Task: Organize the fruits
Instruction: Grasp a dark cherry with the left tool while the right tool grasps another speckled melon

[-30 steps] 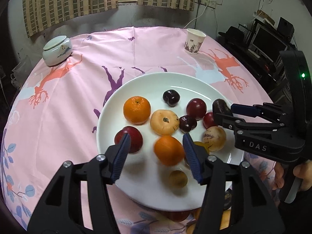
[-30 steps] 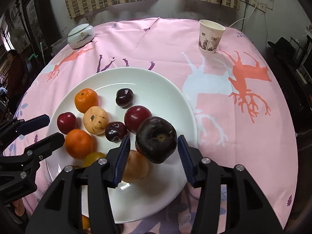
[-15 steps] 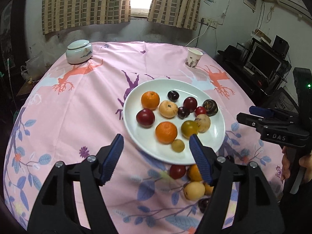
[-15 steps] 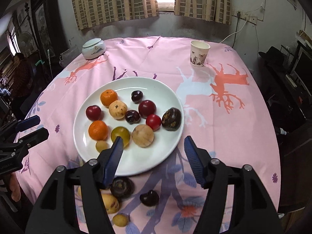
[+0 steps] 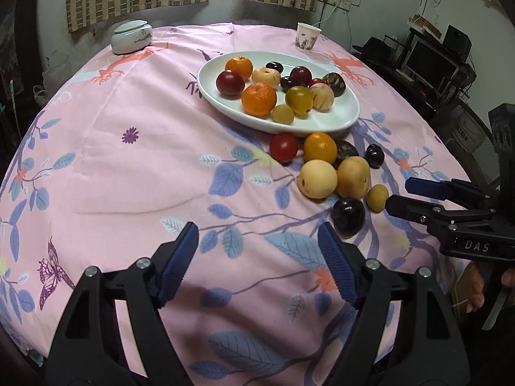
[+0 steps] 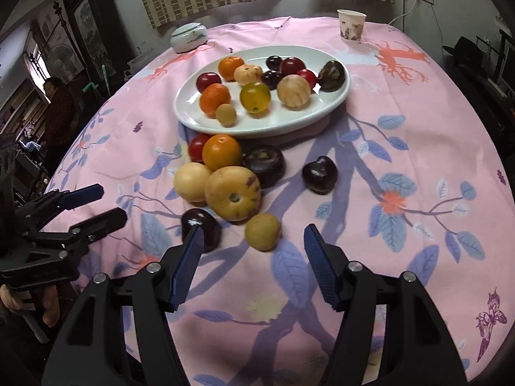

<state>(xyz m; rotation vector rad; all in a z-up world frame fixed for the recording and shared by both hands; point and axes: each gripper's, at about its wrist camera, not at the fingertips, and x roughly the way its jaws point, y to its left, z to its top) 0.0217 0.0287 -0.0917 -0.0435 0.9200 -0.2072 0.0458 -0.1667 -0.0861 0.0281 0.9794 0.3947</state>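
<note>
A white plate [image 5: 338,114] [image 6: 273,124] holds several fruits: oranges, red and dark plums, yellow ones. A cluster of loose fruit lies on the pink cloth in front of it: an orange [image 6: 221,151], a large yellow fruit [image 6: 232,192], a dark plum [image 5: 348,217] [image 6: 201,225], a small yellow fruit [image 6: 262,231]. My left gripper [image 5: 257,228] [image 6: 111,202] hovers over bare cloth left of the cluster, jaws opening, nothing between them. My right gripper [image 6: 253,228] [image 5: 399,194] is open just short of the small yellow fruit, holding nothing.
A lidded ceramic jar [image 5: 131,37] and a paper cup [image 5: 307,36] stand at the table's far side. A desk with a monitor [image 5: 428,61] is at the right. A person [image 6: 58,103] is beyond the table's left edge.
Both grippers pulled back from the plate toward the near side of the table. The right one let go of a dark fruit, which now lies on the plate. The left jaws spread wider.
</note>
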